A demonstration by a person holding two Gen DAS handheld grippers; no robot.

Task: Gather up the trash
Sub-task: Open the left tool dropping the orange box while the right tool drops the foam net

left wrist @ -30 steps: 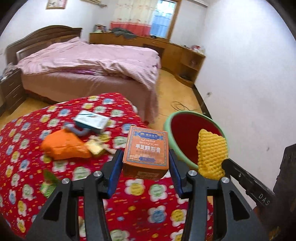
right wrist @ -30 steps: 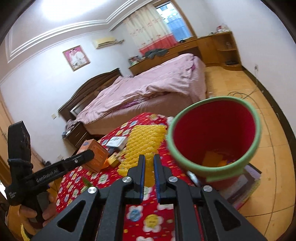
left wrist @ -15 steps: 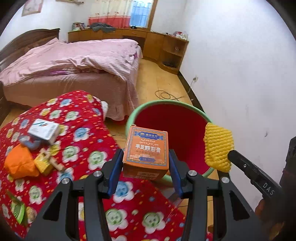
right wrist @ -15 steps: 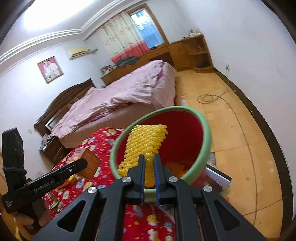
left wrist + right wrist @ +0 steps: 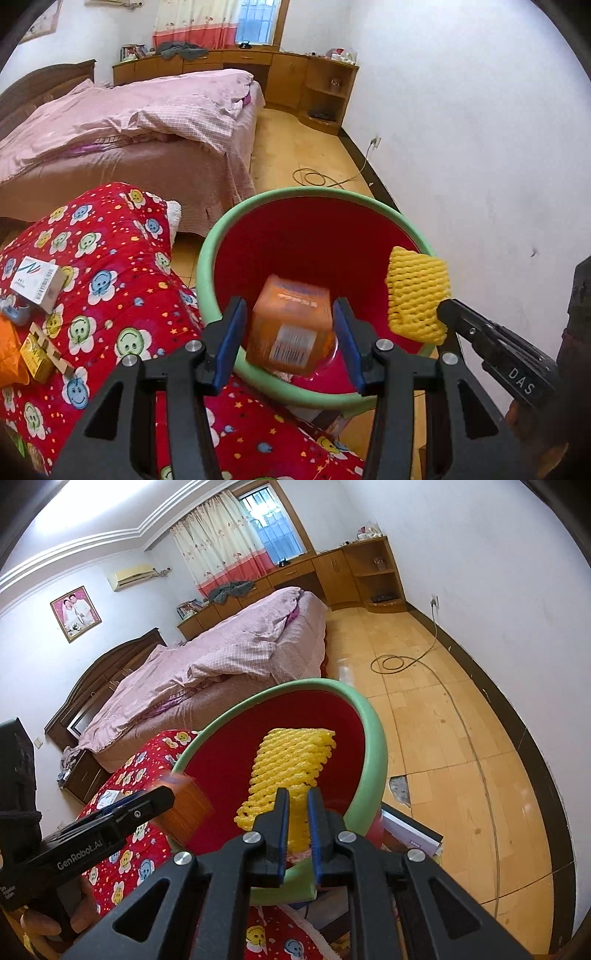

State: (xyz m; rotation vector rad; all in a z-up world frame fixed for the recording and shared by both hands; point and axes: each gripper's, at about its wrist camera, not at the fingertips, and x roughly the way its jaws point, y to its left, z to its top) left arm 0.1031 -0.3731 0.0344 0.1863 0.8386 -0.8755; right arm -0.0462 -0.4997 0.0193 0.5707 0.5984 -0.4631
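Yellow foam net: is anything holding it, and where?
The right hand-held gripper pinches the yellow foam net by its lower end, above the bucket; its jaws are opening.

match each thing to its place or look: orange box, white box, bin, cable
Things:
1. orange box
2. white box
3. bin
4. cable

Places or looks:
a. lying on the red quilt
b. coiled on the wooden floor
c. blurred, in the air over the bin's opening
d. green rim, red inside

Pairs: 1-c, 2-a, 3-d, 4-b
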